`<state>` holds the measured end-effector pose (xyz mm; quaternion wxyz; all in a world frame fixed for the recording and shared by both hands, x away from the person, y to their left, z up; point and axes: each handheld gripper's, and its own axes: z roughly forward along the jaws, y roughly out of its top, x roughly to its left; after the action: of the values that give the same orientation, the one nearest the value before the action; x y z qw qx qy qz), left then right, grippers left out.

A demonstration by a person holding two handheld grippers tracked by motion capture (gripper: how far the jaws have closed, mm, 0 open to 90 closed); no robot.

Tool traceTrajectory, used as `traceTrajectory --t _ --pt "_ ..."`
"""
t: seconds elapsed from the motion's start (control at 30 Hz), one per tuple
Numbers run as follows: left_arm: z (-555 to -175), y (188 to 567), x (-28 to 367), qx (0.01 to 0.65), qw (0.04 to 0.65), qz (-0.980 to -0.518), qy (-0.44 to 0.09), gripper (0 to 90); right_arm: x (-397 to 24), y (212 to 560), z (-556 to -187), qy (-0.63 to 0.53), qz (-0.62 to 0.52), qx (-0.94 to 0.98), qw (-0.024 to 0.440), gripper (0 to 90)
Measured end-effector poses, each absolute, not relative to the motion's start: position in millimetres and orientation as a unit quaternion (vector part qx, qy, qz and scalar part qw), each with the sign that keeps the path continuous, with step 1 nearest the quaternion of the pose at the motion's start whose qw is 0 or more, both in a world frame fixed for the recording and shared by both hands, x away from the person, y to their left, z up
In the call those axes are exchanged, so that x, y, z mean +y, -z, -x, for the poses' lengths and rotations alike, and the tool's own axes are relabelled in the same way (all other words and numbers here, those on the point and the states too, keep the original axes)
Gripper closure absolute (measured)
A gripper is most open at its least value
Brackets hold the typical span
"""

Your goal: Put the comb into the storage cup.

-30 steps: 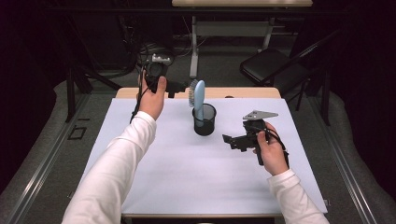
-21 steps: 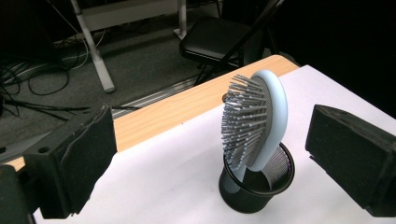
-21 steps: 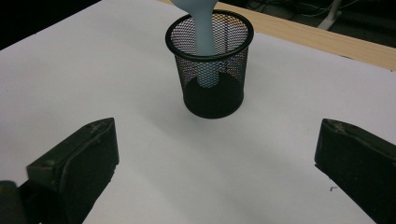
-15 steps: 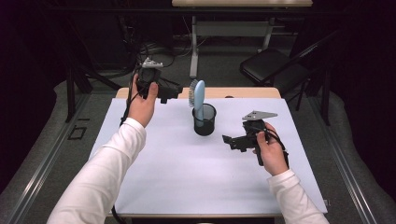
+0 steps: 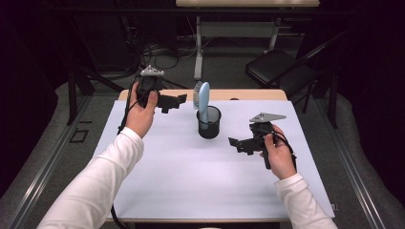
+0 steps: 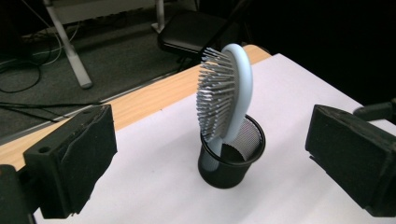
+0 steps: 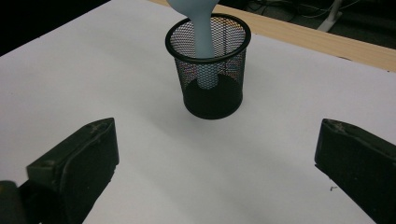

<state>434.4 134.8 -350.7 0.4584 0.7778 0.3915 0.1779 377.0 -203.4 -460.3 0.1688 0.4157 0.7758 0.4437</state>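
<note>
A light blue hairbrush (image 5: 203,97) stands handle-down in a black mesh cup (image 5: 209,126) near the table's middle back. In the left gripper view the brush (image 6: 227,88) leans in the cup (image 6: 232,161), bristles facing left. My left gripper (image 5: 175,101) hovers left of the cup, open and empty, jaws pointing at it and apart from it. My right gripper (image 5: 237,144) hovers to the cup's right and nearer me, open and empty. The right gripper view shows the cup (image 7: 211,70) ahead with the brush handle (image 7: 203,42) inside.
A white sheet (image 5: 191,176) covers the wooden table (image 5: 248,94), whose far edge shows behind the cup. A black chair (image 5: 279,67) and a table leg (image 5: 197,52) with cables stand on the floor beyond.
My left hand and gripper have drifted slightly left and down toward me, away from the cup. The right hand has stayed put.
</note>
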Motion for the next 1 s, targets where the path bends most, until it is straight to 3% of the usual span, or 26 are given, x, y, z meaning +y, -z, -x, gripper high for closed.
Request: traceTrajectory --t 1.0 --pt "-399.4 375.9 169.7 0.381 0.479 -0.774 -0.161 4.2 -204.1 453.3 -373.6 -0.451 -0.408 0.777 0.165 0.0"
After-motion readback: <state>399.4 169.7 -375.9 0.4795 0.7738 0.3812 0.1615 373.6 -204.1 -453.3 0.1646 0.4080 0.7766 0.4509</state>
